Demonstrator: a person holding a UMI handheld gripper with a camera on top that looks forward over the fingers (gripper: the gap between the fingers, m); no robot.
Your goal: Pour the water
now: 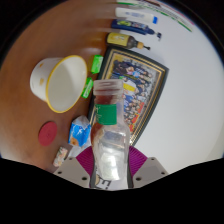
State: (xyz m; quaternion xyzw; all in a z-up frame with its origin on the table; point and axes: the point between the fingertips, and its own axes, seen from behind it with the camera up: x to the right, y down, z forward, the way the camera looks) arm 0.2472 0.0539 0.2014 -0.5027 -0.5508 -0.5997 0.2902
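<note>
Clear bottle (112,140) — gripper (110,165) clamped — label unreadable.

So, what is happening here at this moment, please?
A person's hand-held tongs grip a clear plastic bottle with a green label; both fingers press on its sides. The bottle stands about upright, so no pouring shows yet. Beyond it, to the left, a white bowl with a yellow rim waits on the wooden table. A red cap lies nearer the tongs, beside the bowl. A patterned mat lies behind the bottle.
</note>
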